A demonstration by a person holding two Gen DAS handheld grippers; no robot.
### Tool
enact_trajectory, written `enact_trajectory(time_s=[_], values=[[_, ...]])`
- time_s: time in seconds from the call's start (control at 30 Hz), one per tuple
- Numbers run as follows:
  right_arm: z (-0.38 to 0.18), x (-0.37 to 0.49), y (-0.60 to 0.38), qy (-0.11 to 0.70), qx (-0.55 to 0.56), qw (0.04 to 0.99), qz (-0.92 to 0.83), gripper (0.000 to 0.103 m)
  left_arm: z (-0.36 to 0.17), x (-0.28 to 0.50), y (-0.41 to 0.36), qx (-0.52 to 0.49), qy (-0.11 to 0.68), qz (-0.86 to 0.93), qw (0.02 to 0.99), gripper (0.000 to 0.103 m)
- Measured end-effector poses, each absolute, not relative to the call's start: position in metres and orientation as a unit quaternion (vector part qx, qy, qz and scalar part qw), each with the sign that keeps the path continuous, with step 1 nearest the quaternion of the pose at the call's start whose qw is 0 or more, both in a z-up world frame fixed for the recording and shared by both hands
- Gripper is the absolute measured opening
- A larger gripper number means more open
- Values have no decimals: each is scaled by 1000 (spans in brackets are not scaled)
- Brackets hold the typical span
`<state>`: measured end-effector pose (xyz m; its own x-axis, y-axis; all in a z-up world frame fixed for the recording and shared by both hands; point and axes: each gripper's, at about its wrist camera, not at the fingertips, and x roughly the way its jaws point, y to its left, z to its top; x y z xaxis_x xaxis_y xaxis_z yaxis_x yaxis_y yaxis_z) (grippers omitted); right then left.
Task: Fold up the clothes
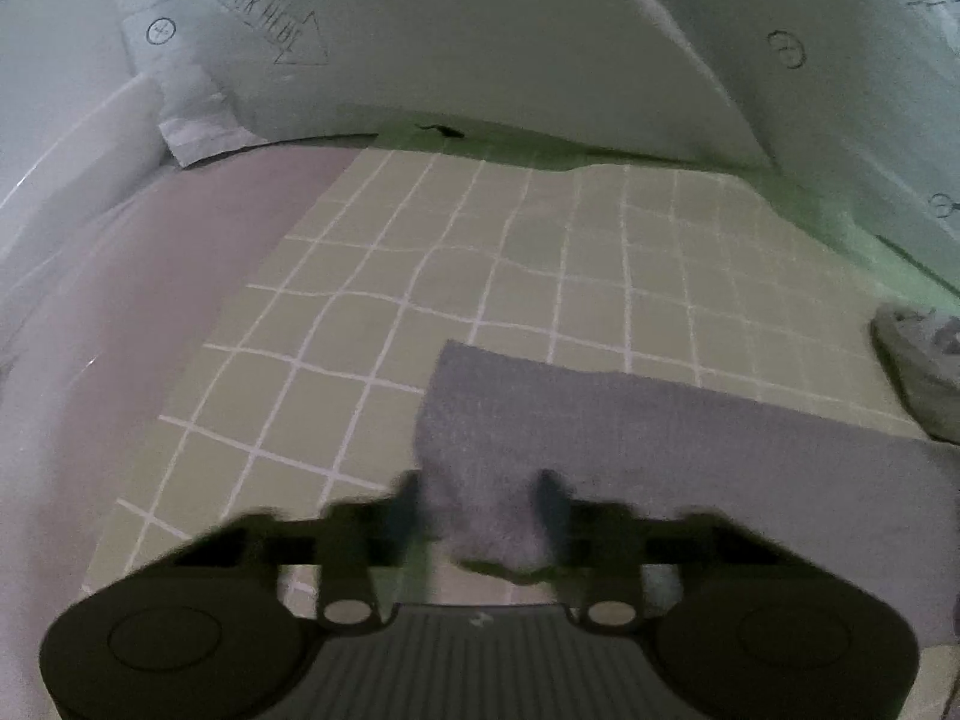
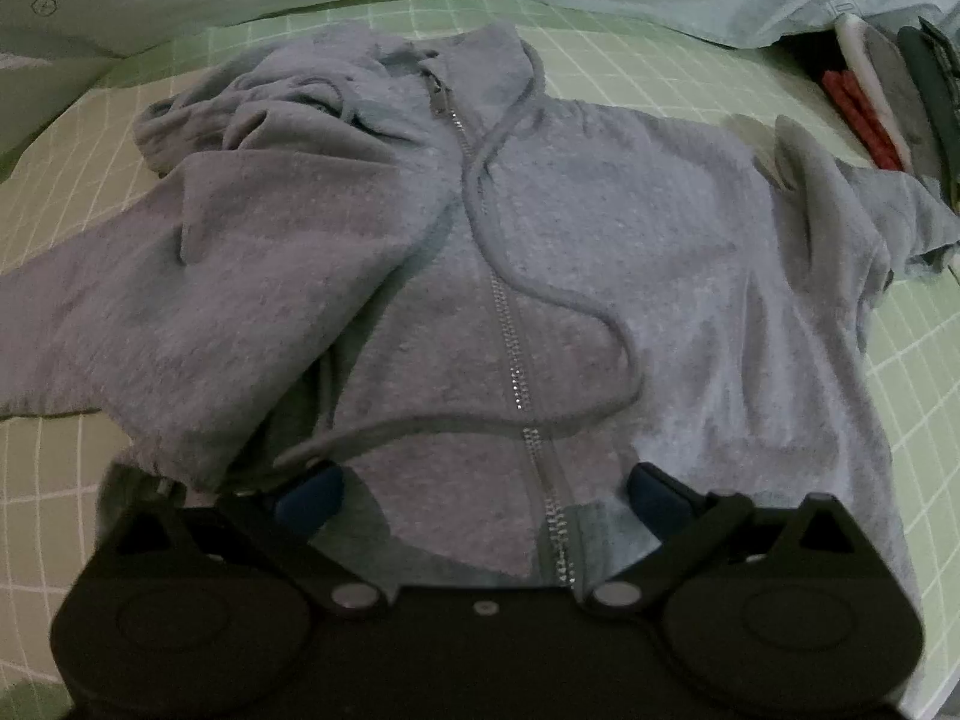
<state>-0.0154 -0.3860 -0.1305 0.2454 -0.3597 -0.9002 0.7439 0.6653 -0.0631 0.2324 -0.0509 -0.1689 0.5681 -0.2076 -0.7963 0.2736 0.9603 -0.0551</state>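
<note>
Starting the fold: grey zip-up fleece hoodie (image 2: pixel 540 276) lying spread on green gridded mat (image 2: pixel 912 384). Left gripper (image 1: pixel 480 504) pinching its sleeve end; right gripper (image 2: pixel 486 489) released above hem. Next, probably folding sleeve inward.

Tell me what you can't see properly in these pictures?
- Left wrist view: the left claw fingertips are motion-blurred over the grey sleeve, so any grip is unclear.
- Right wrist view: the hoodie hem is hidden behind the right claw body.
- Right wrist view: the stacked items are cut off by the edge.
</note>
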Motion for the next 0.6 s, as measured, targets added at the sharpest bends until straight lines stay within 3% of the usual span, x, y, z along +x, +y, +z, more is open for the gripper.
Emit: enact_trajectory(time_s=[0.2,0.6], values=[[-129,-13,-386,503,184,766,-356,103,-167,243,-35,60,440,-119,888,14],[-128,-11,-385,507,179,765,-354,103,-151,306,124,41,432,58,899,14]])
